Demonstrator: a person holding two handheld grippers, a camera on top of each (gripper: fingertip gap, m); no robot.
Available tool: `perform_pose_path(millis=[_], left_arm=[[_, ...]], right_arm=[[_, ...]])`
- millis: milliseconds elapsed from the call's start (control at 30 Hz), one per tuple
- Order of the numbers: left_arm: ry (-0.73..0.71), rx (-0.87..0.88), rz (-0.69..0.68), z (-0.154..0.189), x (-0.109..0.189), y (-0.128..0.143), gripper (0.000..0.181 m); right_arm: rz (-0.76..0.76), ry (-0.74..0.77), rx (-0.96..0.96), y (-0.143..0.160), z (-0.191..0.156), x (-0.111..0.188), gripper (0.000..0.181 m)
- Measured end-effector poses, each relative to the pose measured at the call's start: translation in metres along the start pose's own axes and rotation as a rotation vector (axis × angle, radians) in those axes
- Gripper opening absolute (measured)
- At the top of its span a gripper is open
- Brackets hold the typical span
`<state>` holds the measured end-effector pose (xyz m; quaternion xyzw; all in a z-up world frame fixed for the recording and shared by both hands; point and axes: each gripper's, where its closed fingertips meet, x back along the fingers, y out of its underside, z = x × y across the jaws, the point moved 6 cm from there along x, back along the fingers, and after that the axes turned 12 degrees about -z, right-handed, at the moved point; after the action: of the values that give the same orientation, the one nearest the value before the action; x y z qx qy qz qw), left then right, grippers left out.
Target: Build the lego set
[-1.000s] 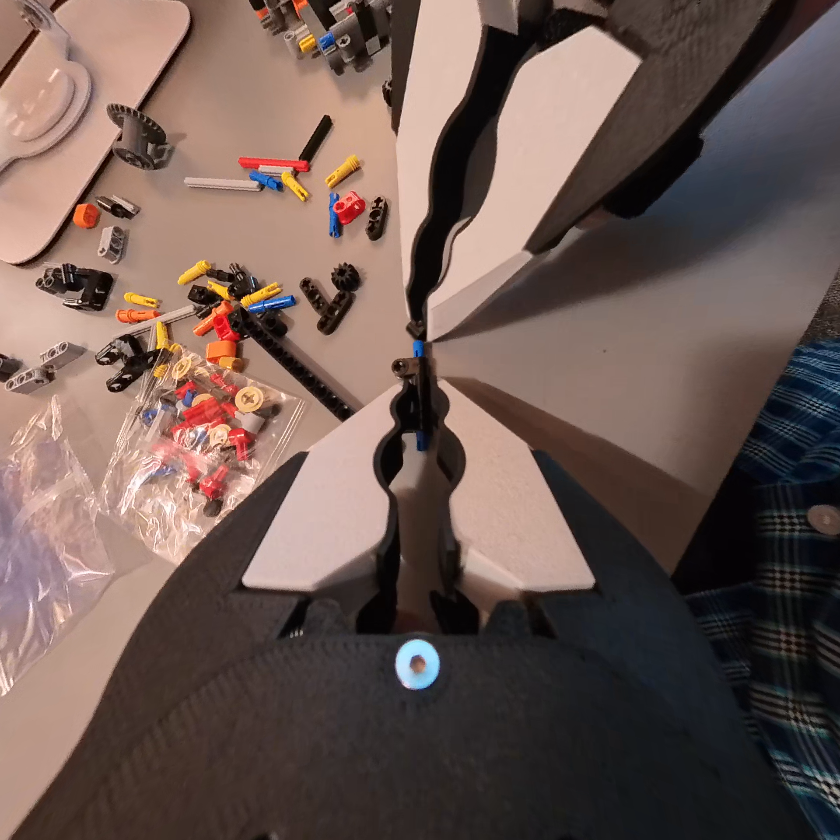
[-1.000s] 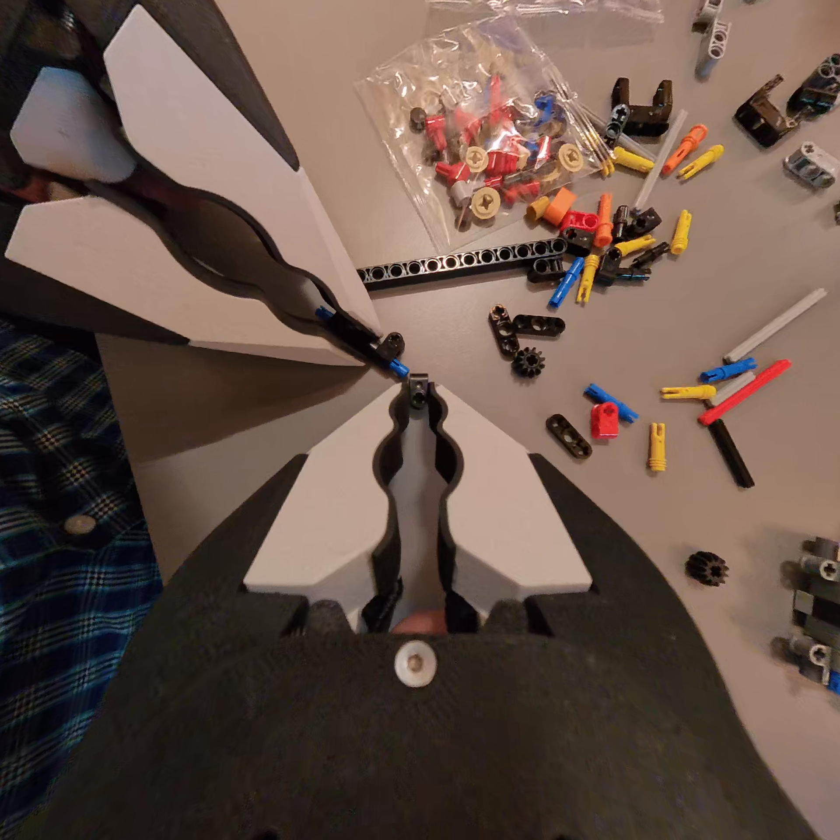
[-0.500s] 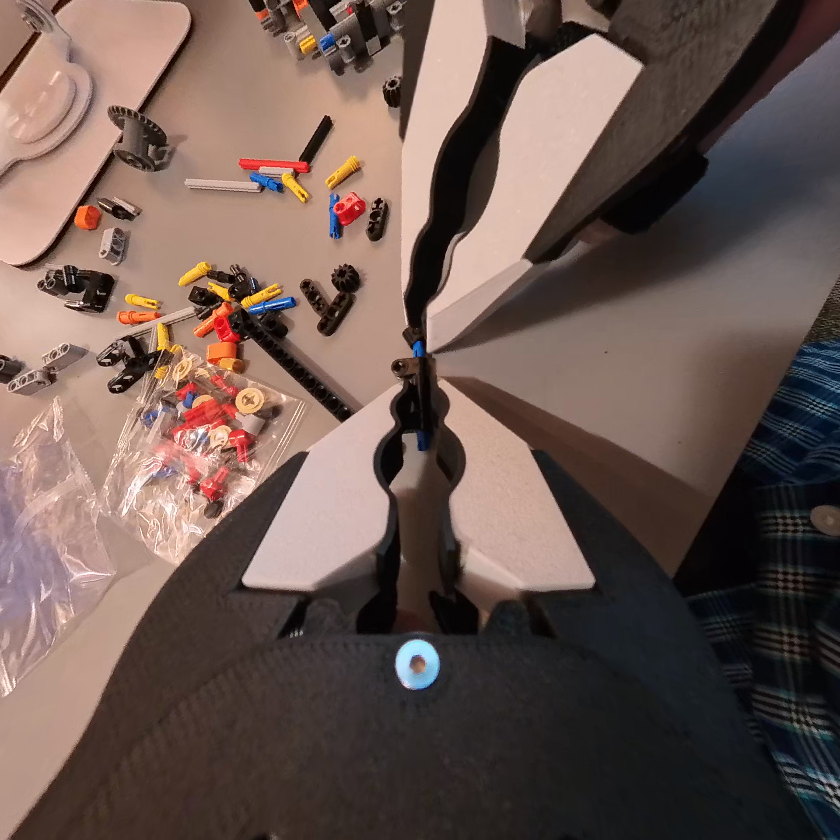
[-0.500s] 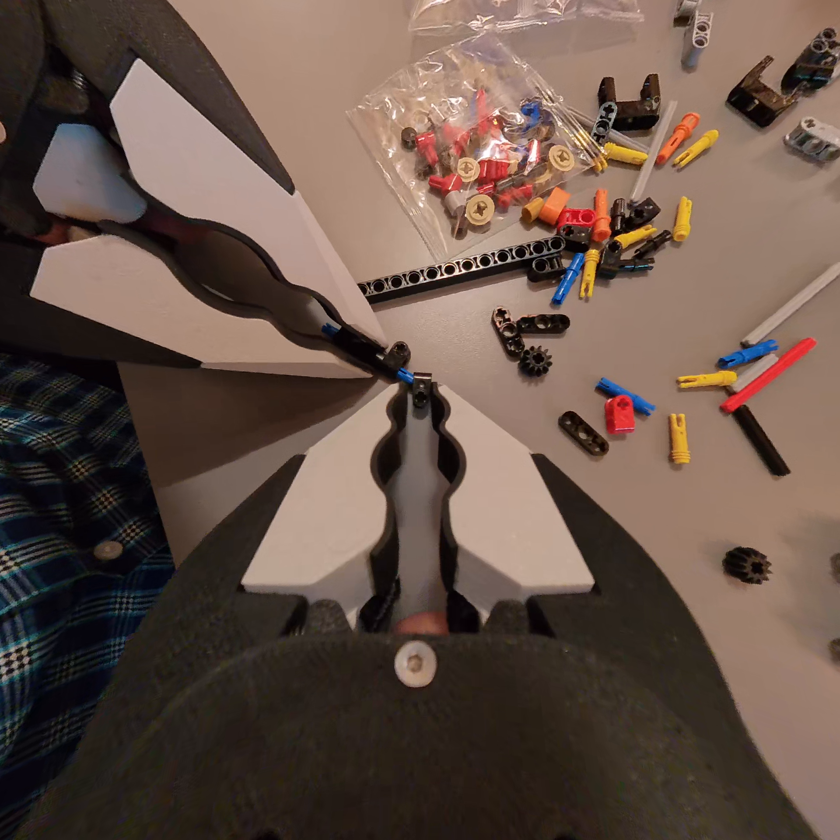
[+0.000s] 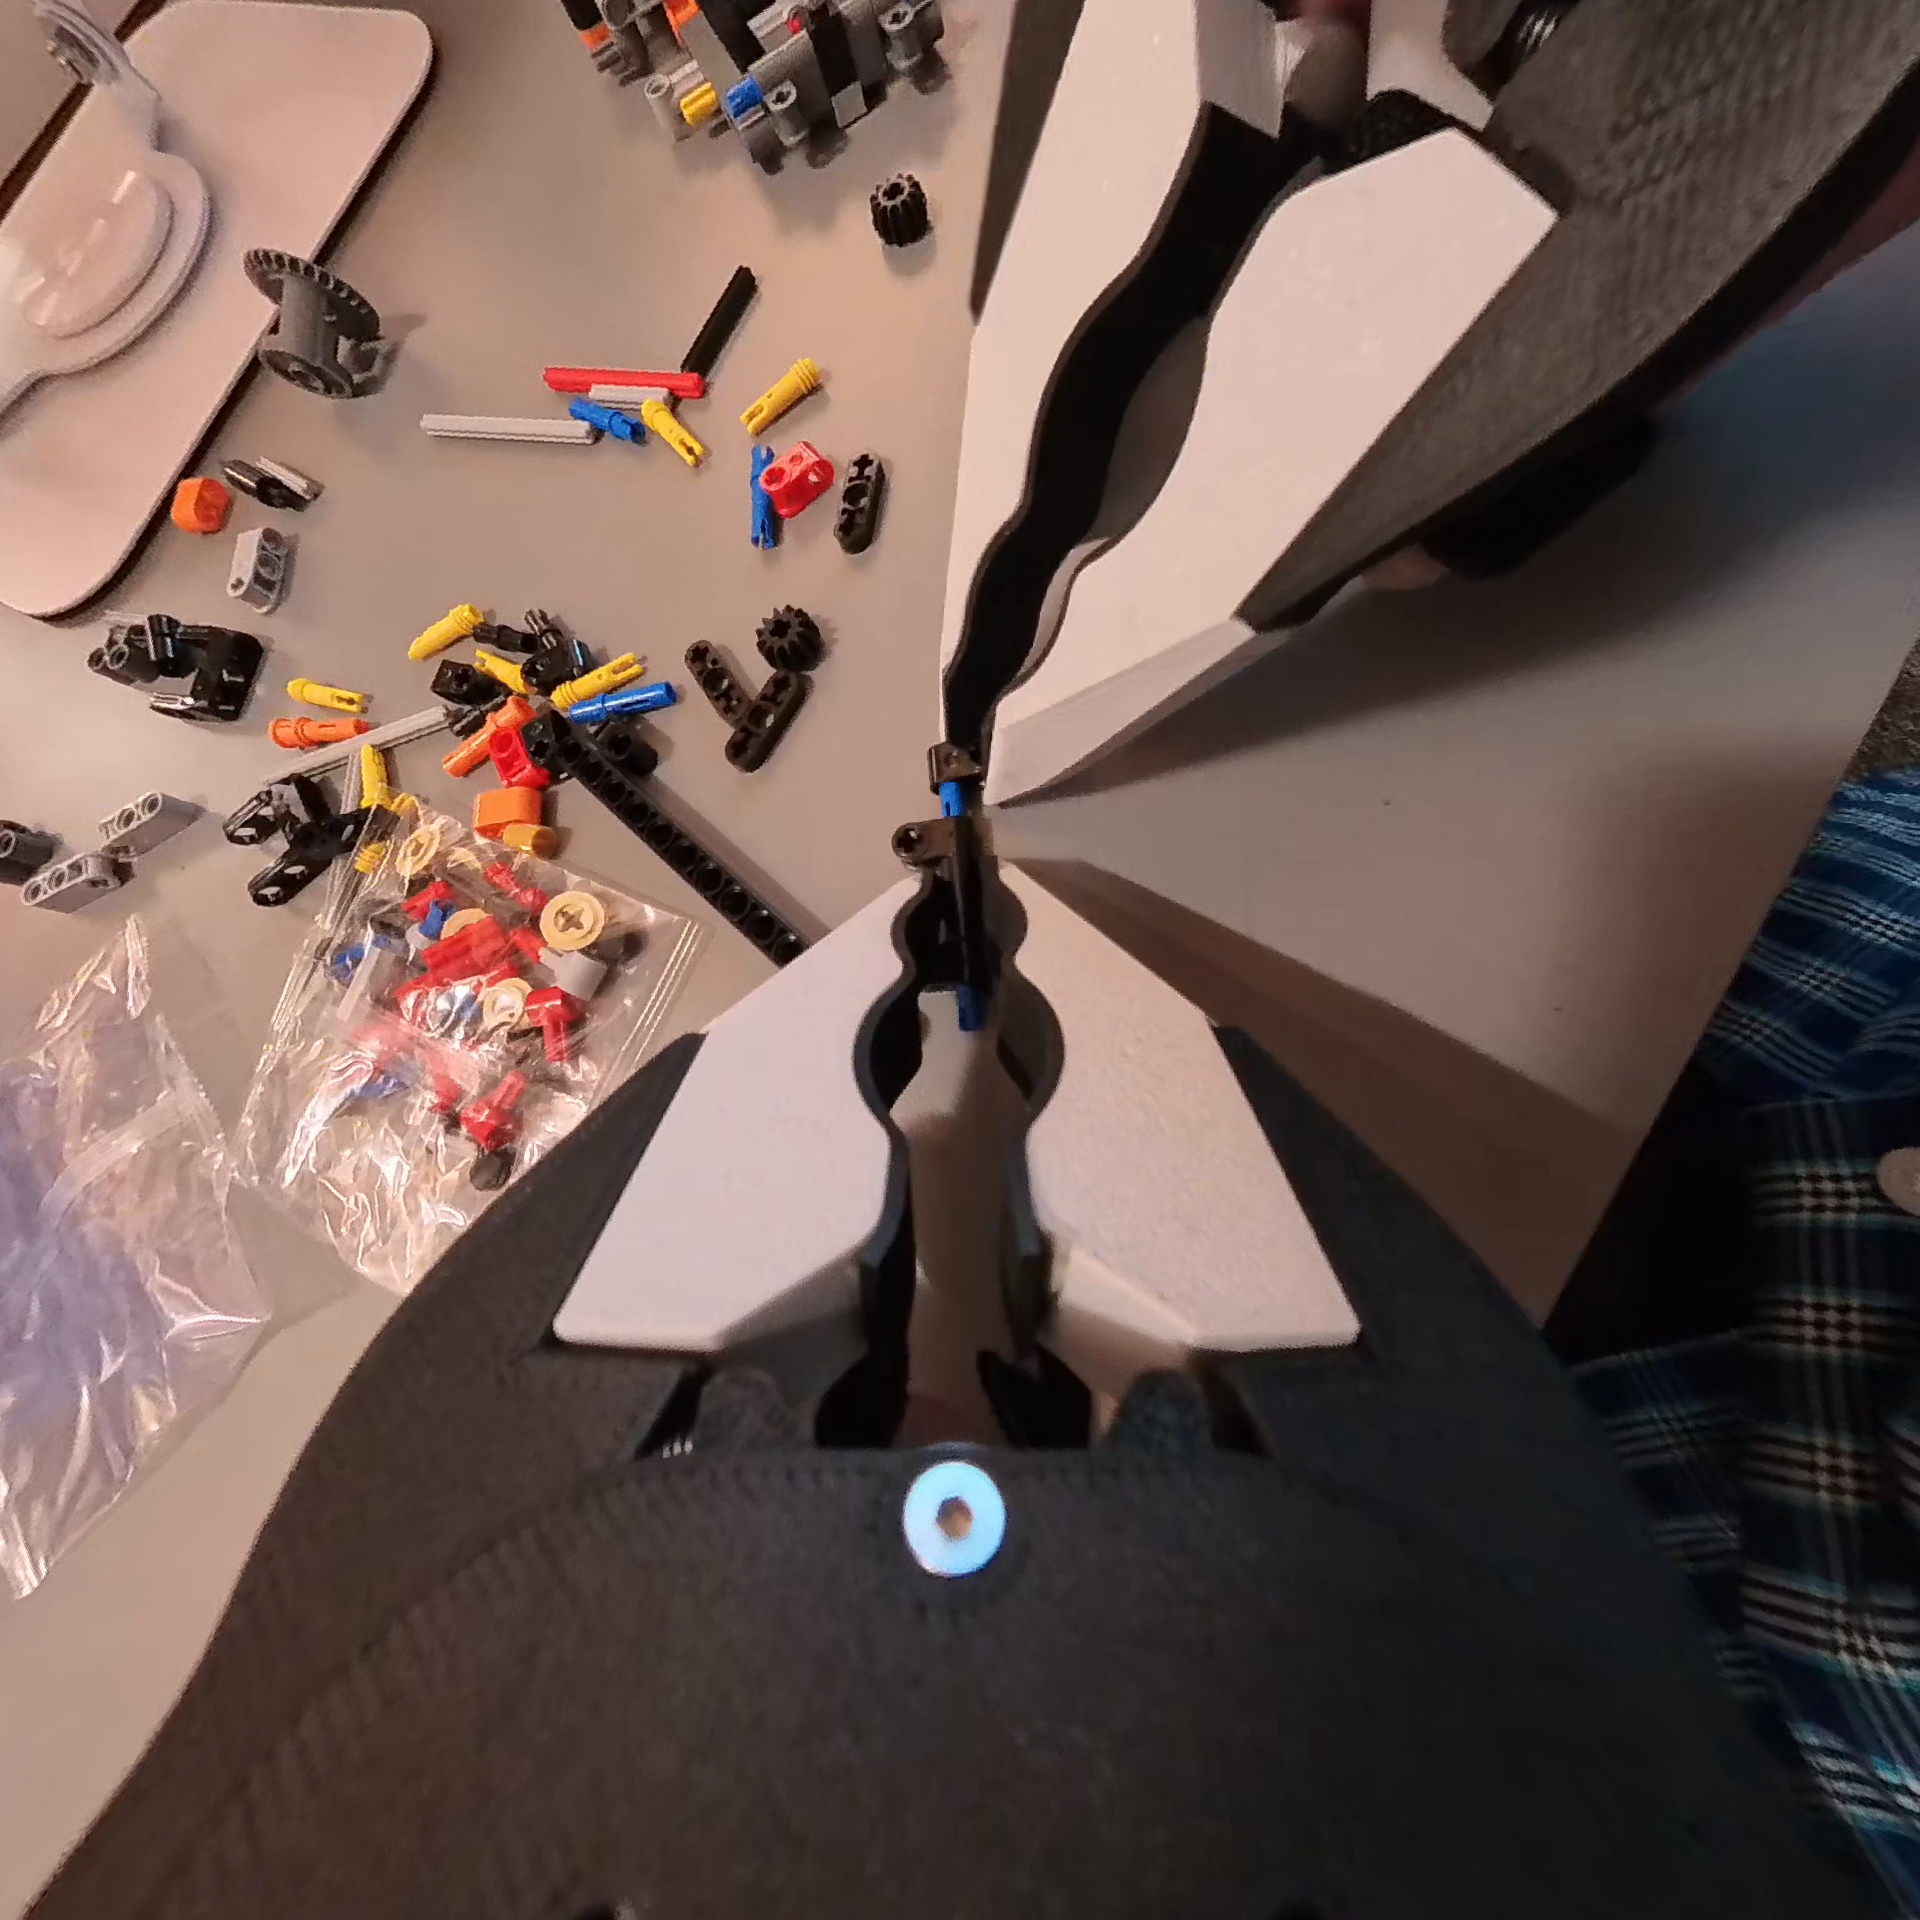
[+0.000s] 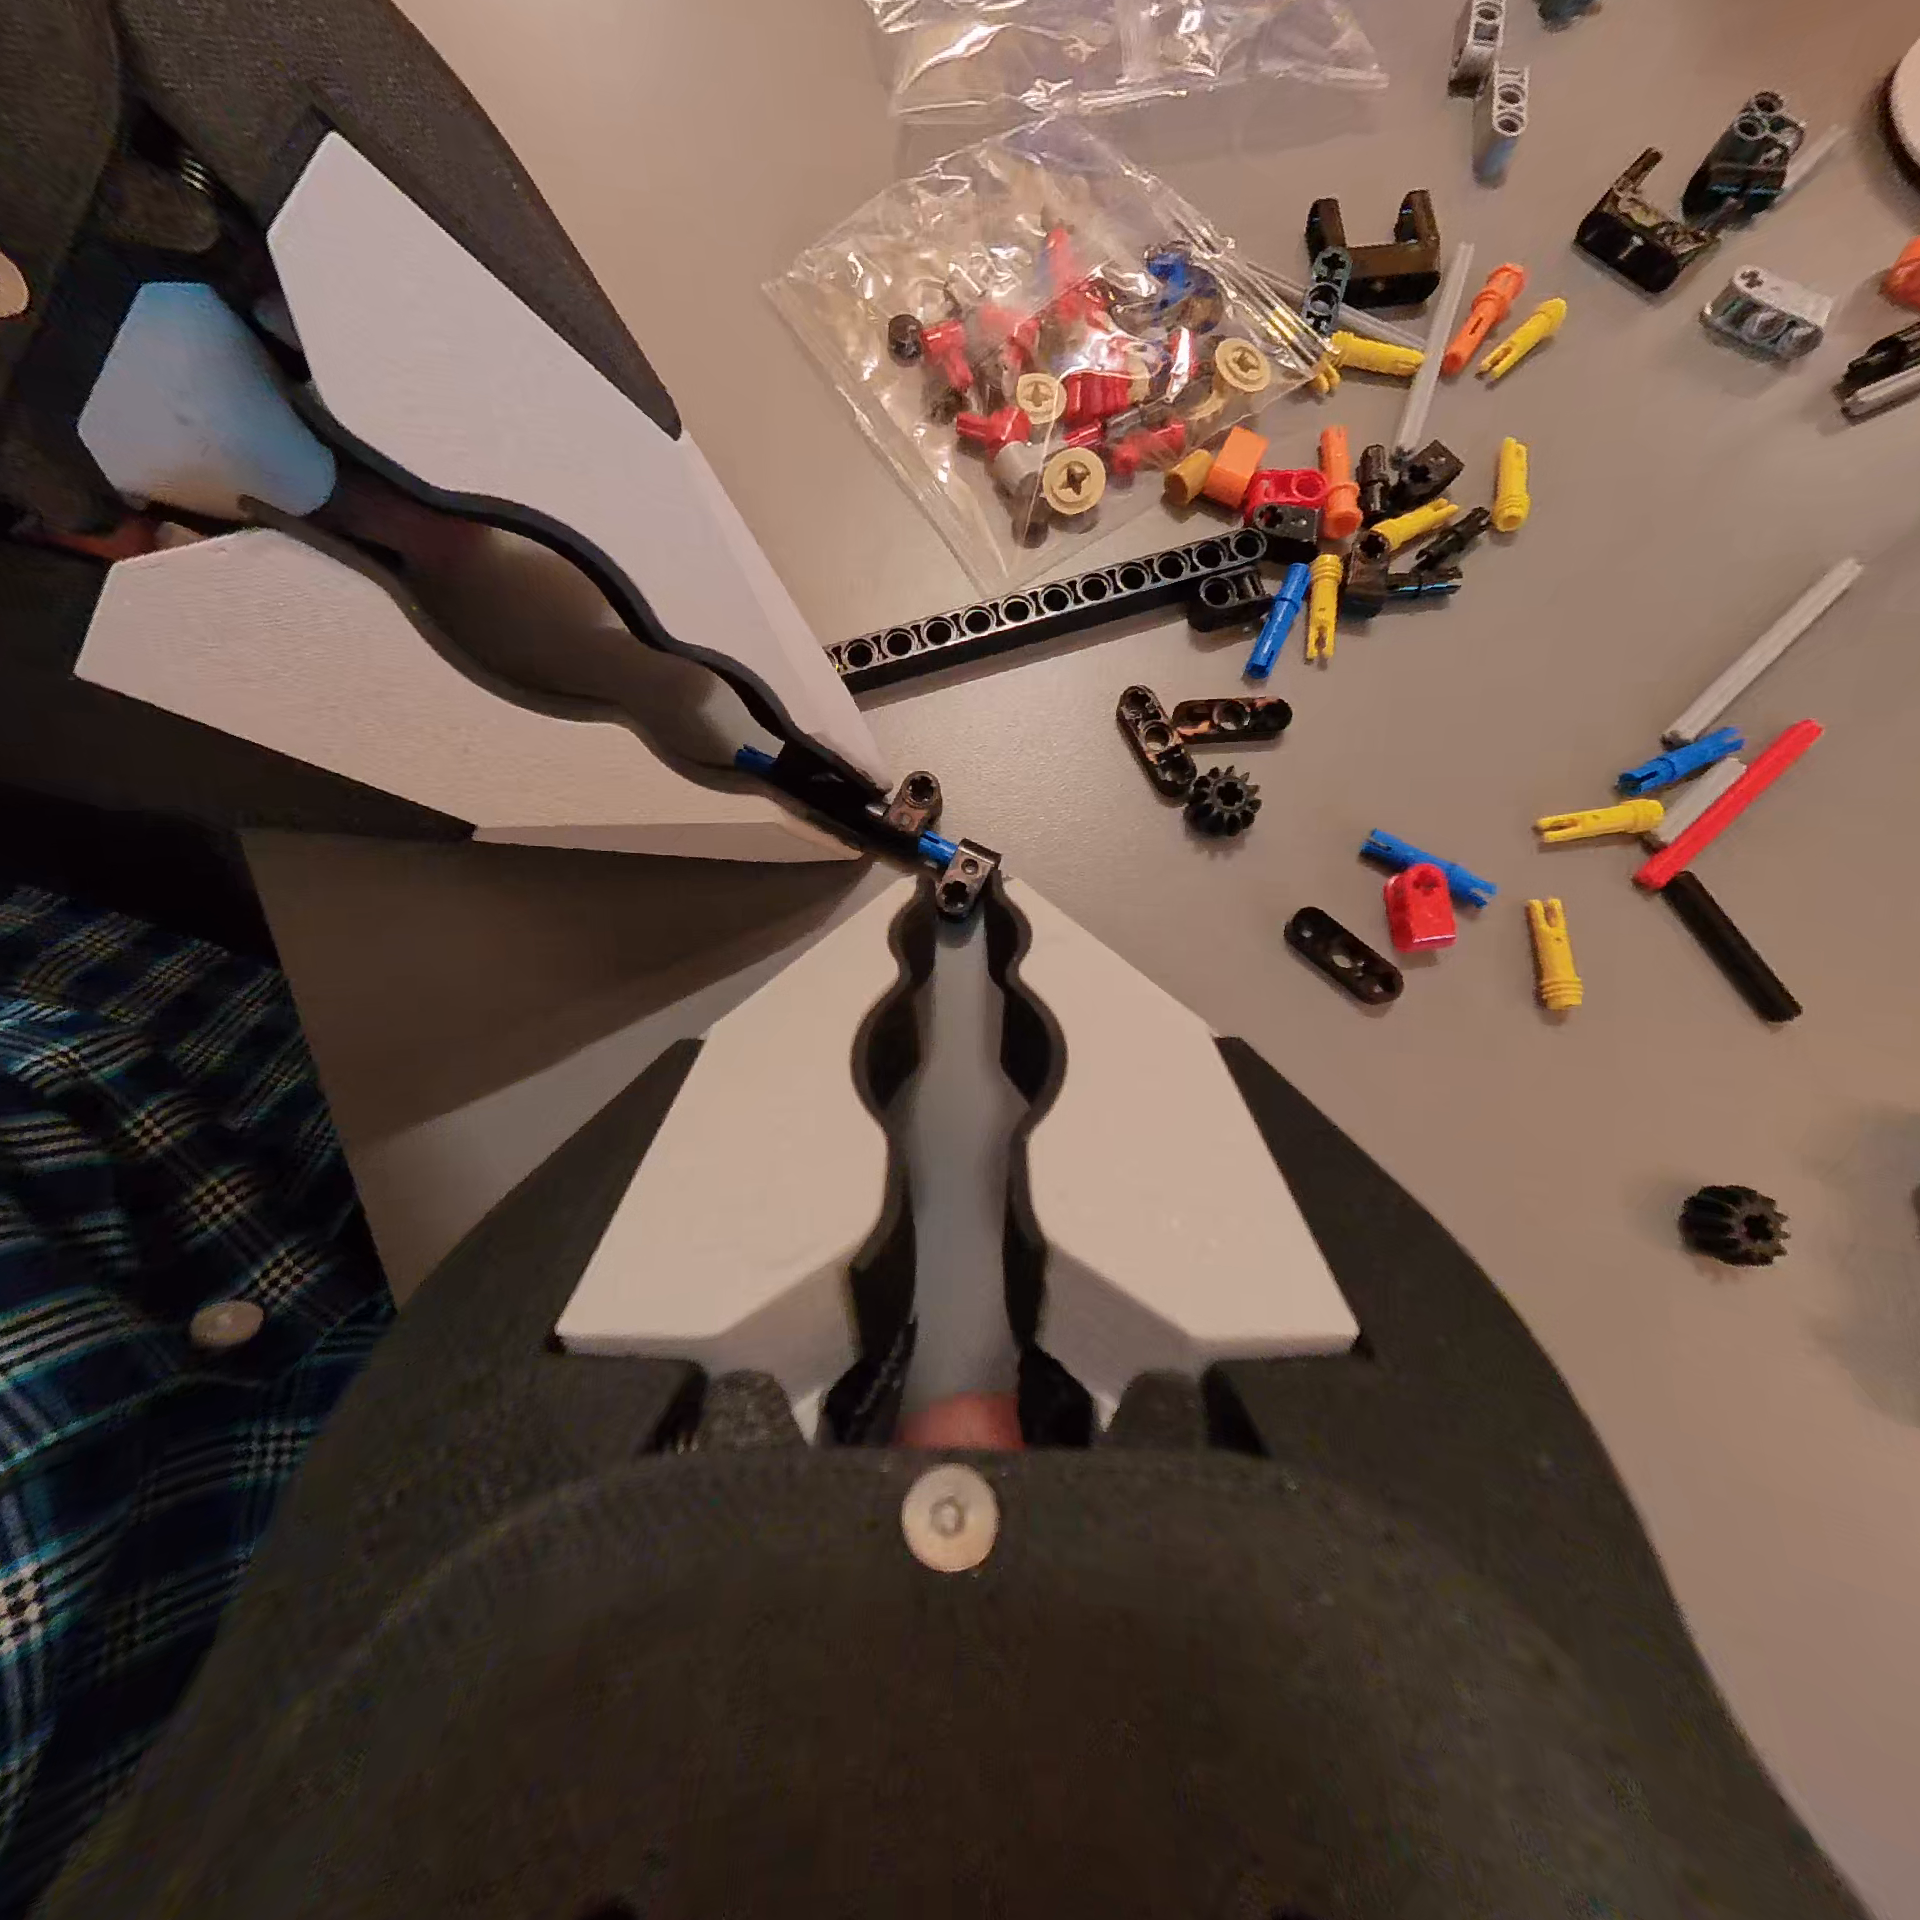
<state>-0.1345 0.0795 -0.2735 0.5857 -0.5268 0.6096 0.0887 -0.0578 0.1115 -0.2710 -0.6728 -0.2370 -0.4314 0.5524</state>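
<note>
Left tool (image 5: 961, 883): clenched on a thin black piece (image 5: 966, 883) with a blue pin (image 5: 950, 798) through it; one pin end pokes out past the tips, the other shows behind in the gap between the fingers.
Right tool (image 6: 961, 894): clenched on a small black connector (image 6: 964, 871) held at the very tips.
Position: both tools meet tip to tip in the air over the near edge of the bench (image 5: 1403, 831), close to the person's plaid shirt (image 5: 1829, 1143).
Change: a second ago the connector stood just off the exposed pin end; now it sits on that end, with only a short stretch of blue showing between the two black pieces. The right tool has also swung so the joint lines up straighter.
Meaning (judgement): the pin has started into the connector's hole but does not look fully seated; a straight push along the pin should close the remaining blue gap.
Risk (judgement): a tilted push could pop the small connector out of the fingertips.
Loose parts: black beam with holes (image 6: 1049, 613), clear bag of parts (image 6: 1039, 343), scattered pins and gears farther out on the bench, untouched.
Partly built model (image 5: 769, 73): at the far edge in the left view.
</note>
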Motion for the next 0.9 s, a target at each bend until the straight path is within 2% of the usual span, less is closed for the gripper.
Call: perform_pose_path(millis=[200,400,700,833,900], left_arm=[[0.006,-0.008,0.000,-0.0001,0.0000,0.0003,0.004],[0.038,0.012,-0.003,-0.0014,-0.0001,0.0003,0.004],[0.017,0.010,-0.008,-0.0003,-0.0004,-0.0003,0.004],[0.014,0.012,-0.009,-0.0002,-0.0005,-0.0004,0.004],[0.022,0.016,-0.009,-0.0005,-0.0006,-0.0005,0.004]], right_arm=[[0.027,0.006,-0.021,0.0019,-0.0009,-0.0002,0.006],[0.028,0.076,-0.025,0.0029,-0.0055,-0.0002,0.006],[0.031,0.110,-0.096,0.0024,-0.0079,-0.0007,0.006],[0.026,0.131,-0.071,0.0018,-0.0087,-0.0011,0.006],[0.034,0.063,-0.098,0.0023,-0.0050,-0.0006,0.006]])
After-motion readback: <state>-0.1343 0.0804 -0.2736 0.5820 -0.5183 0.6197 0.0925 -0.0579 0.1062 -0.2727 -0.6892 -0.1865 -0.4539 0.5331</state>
